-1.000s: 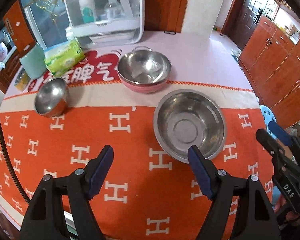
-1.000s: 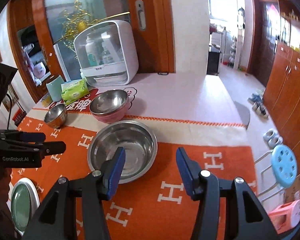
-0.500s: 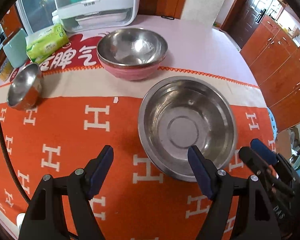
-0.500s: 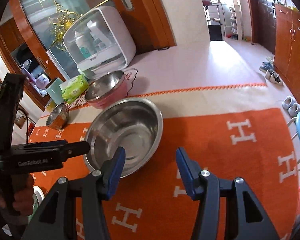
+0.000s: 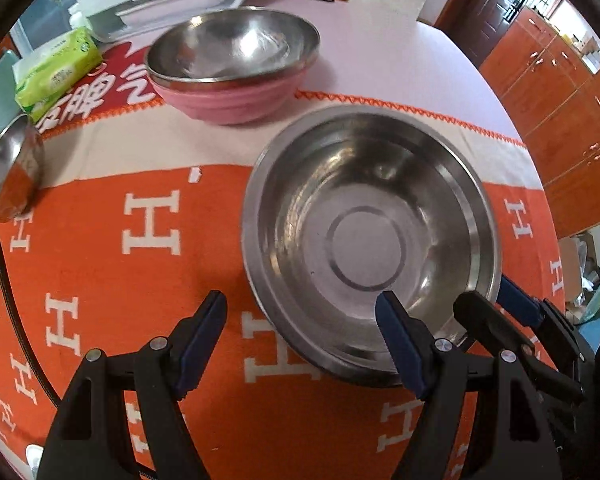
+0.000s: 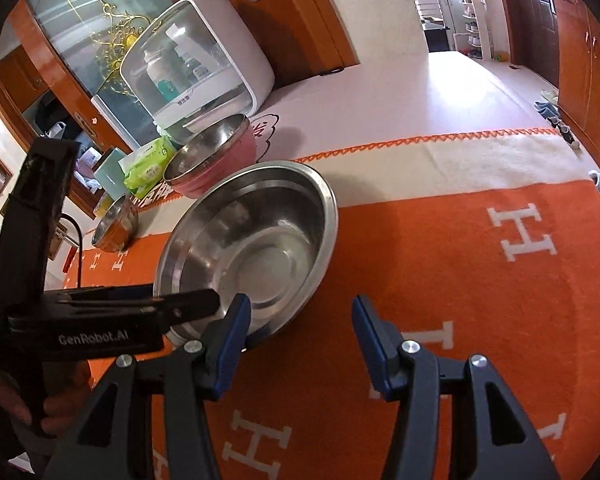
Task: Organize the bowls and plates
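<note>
**Both grippers at the near rim of the large steel bowl**

I am looking down through the left gripper (image 5: 300,312) and its fingers are standing released, wide apart, with nothing pressed between them. One finger is hanging over the orange cloth (image 5: 100,264), the other is sitting inside the large steel bowl (image 5: 370,236), so the bowl's near rim is lying between the two. I cannot tell whether either pad is touching metal.

The right gripper (image 6: 300,316) is also standing released. Its left finger is hovering at the bowl's (image 6: 252,248) near edge, at or just inside the rim; the other finger is over bare cloth (image 6: 460,264) beside the bowl. In the left view the right gripper (image 5: 496,300) is showing at the bowl's lower right rim, one finger on either side of it; in the right view the left gripper (image 6: 204,300) is reaching in from the left over the near rim.

The large bowl is resting upright on the desk, on the orange part of the cloth. Behind it, a steel bowl (image 5: 232,42) is sitting nested in a pink bowl (image 5: 228,100). A small steel bowl (image 5: 10,172) is standing well apart to the left. A green tissue pack (image 5: 56,72) and a white cabinet with a clear door (image 6: 196,60) are standing at the far edge.
</note>
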A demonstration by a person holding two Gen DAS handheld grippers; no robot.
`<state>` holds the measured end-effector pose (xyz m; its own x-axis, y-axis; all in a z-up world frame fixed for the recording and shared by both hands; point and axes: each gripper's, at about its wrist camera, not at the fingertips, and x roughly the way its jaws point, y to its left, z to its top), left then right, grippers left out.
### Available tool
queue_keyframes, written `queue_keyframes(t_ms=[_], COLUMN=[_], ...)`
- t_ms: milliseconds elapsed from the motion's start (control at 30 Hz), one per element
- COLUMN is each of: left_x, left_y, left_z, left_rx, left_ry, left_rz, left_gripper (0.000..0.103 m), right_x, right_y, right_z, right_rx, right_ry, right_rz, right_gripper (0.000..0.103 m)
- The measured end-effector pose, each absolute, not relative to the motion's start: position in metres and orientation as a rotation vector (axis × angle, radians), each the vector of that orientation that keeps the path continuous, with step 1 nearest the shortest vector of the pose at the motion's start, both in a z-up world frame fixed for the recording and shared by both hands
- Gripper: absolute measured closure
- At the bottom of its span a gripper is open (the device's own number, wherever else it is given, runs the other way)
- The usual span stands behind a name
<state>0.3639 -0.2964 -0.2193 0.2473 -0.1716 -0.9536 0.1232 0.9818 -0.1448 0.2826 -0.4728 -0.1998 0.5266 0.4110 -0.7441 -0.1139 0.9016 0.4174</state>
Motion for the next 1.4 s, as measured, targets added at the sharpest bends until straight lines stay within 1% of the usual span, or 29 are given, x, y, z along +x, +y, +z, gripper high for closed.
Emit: queue_keyframes(t_ms=[100, 267, 300, 333, 367, 433, 500, 567, 600, 900, 1400], left_x=[0.365, 0.367, 0.367, 0.368, 0.367, 0.367, 0.366, 0.365, 0.365, 0.355, 0.304], left_y=[-0.299, -0.301, -0.302, -0.303, -0.302, -0.304, -0.304, -0.304, -0.304, -0.297, -0.266], left_z=[-0.225, -0.231, -0.232, -0.233, -0.233, -0.233, -0.233, -0.233, -0.232, -0.218, -0.155], left_rx=[-0.05, -0.053, -0.048, -0.051, -0.057, -0.068, -0.085, -0.096, -0.104, -0.132, -0.157], left_ry=[1.314, 1.324, 1.329, 1.331, 1.331, 1.328, 1.333, 1.329, 1.325, 1.315, 1.21], left_rz=[-0.208, -0.207, -0.197, -0.192, -0.189, -0.197, -0.217, -0.219, -0.222, -0.233, -0.252], left_gripper=[0.032, 0.049, 0.056, 0.06, 0.062, 0.071, 0.076, 0.078, 0.079, 0.08, 0.08], right_x=[0.284, 0.286, 0.286, 0.286, 0.286, 0.286, 0.285, 0.285, 0.284, 0.276, 0.227], right_y=[-0.474, -0.474, -0.474, -0.474, -0.474, -0.473, -0.471, -0.468, -0.467, -0.467, -0.454], right_z=[-0.202, -0.204, -0.204, -0.205, -0.205, -0.204, -0.203, -0.202, -0.201, -0.194, -0.137], right_rx=[0.348, 0.361, 0.361, 0.361, 0.359, 0.356, 0.35, 0.341, 0.336, 0.338, 0.287], right_ry=[0.968, 0.966, 0.967, 0.97, 0.976, 0.974, 0.971, 0.972, 0.976, 0.989, 0.892], right_rz=[0.322, 0.326, 0.329, 0.331, 0.332, 0.338, 0.344, 0.348, 0.347, 0.328, 0.336], right_gripper=[0.05, 0.051, 0.053, 0.058, 0.06, 0.063, 0.068, 0.077, 0.078, 0.078, 0.078])
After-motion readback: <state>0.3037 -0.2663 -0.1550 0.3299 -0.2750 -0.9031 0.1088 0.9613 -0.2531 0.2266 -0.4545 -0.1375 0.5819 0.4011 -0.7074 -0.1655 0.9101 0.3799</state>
